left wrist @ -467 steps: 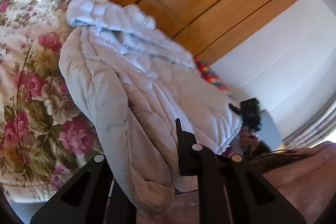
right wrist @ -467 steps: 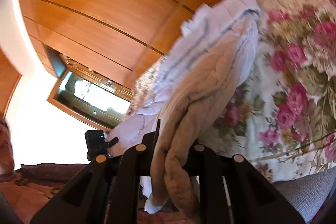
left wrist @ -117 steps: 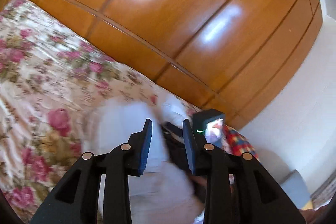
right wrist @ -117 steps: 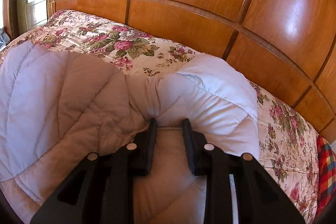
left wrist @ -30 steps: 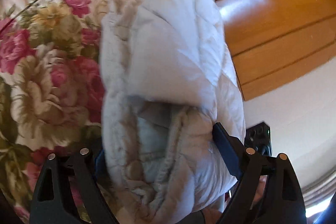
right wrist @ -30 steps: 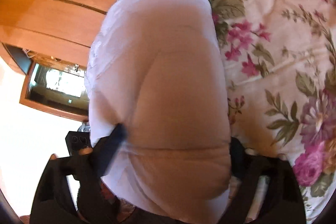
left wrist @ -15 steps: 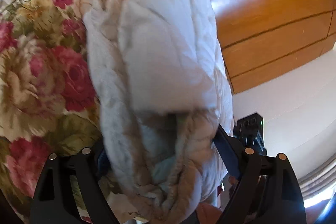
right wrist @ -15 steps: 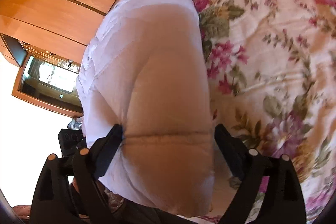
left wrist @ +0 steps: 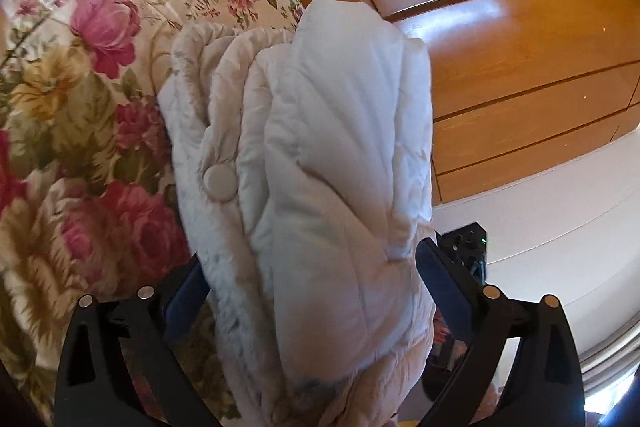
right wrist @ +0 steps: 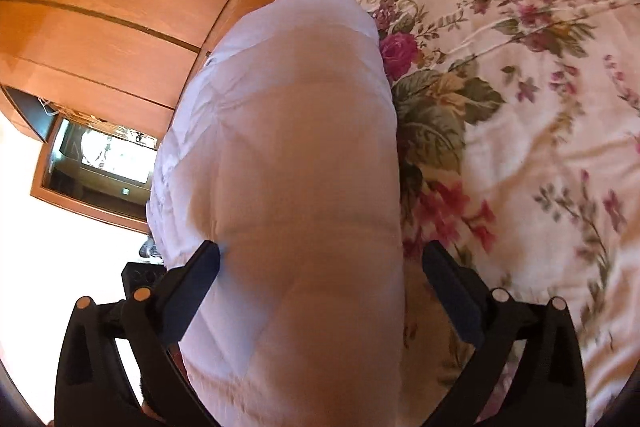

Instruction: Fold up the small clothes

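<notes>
A folded white quilted jacket point(left wrist: 320, 167) is a thick bundle above the floral bedspread point(left wrist: 80, 87); a round button point(left wrist: 219, 183) shows on its fuzzy edge. My left gripper point(left wrist: 316, 267) has its jaws spread wide around one end of the bundle, and the fabric bulges between them. The same jacket fills the right wrist view point(right wrist: 288, 167). My right gripper point(right wrist: 320, 263) has its jaws spread wide around the other end. Both fingertips press the sides of the bundle.
The floral bedspread also shows in the right wrist view point(right wrist: 540, 87). A glossy wooden headboard wall point(left wrist: 500, 27) runs behind the bed. The other gripper's camera body point(left wrist: 468, 247) shows past the bundle. A framed opening point(right wrist: 96, 163) sits in the white wall.
Since a second ago both grippers have kept the folded jacket between wide jaws and carried it across the bedspread. The bundle has turned a little, and the button edge now shows.
</notes>
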Motion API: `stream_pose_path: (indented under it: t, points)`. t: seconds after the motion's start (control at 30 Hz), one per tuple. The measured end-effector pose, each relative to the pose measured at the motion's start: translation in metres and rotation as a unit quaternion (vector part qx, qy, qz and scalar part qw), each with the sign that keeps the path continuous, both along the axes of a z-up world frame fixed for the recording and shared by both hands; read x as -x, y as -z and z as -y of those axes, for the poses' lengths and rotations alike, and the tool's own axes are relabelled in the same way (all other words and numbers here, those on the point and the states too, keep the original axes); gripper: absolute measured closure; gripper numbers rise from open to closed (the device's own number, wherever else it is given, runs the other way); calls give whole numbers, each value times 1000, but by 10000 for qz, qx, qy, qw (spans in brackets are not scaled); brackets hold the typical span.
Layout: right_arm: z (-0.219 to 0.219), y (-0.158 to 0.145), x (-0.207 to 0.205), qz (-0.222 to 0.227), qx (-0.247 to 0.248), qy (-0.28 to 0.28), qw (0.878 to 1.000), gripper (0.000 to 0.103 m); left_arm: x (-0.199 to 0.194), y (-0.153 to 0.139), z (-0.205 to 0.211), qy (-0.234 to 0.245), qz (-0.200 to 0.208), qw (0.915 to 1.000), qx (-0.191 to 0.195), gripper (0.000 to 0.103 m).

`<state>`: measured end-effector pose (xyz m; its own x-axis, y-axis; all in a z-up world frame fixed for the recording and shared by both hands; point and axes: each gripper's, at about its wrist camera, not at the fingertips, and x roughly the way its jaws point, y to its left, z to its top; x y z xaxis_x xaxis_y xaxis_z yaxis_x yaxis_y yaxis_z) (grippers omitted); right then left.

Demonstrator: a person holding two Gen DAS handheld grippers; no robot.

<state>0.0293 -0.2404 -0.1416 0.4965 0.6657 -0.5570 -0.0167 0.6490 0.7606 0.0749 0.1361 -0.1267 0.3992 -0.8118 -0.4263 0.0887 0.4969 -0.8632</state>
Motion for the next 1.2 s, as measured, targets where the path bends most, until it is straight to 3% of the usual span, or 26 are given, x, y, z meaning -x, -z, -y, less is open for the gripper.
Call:
stream_pose_path:
  t: [0.2, 0.27, 0.37, 0.5, 0.67, 0.93, 1.2]
  points:
    - [-4, 24, -16, -78, -713, -228, 9972, 3, -14, 8, 17, 214, -26, 9995, -217, 7]
    - [-9, 22, -12, 56, -734, -270, 9969, 15, -17, 8, 22, 276, 17, 9988, -416, 12]
    - [-19, 9, -3, 258, -289, -245, 9990, 25, -17, 2, 27, 420, 131, 9961, -764, 26]
    - [-31, -7, 11, 517, 284, -163, 9981, 31, -23, -5, 31, 546, 260, 9938, -938, 40]
    - [-55, -32, 32, 925, 1165, -102, 9888, 38, -17, -23, 32, 668, 509, 9894, -1182, 57]
    - [-84, -53, 59, 1537, 2113, 35, 9653, 42, 8, -41, 24, 661, 757, 9866, -1284, 63]
    - [-85, -57, 68, 1736, 2331, 127, 9568, 43, 31, -50, 22, 588, 916, 9875, -1142, 66]
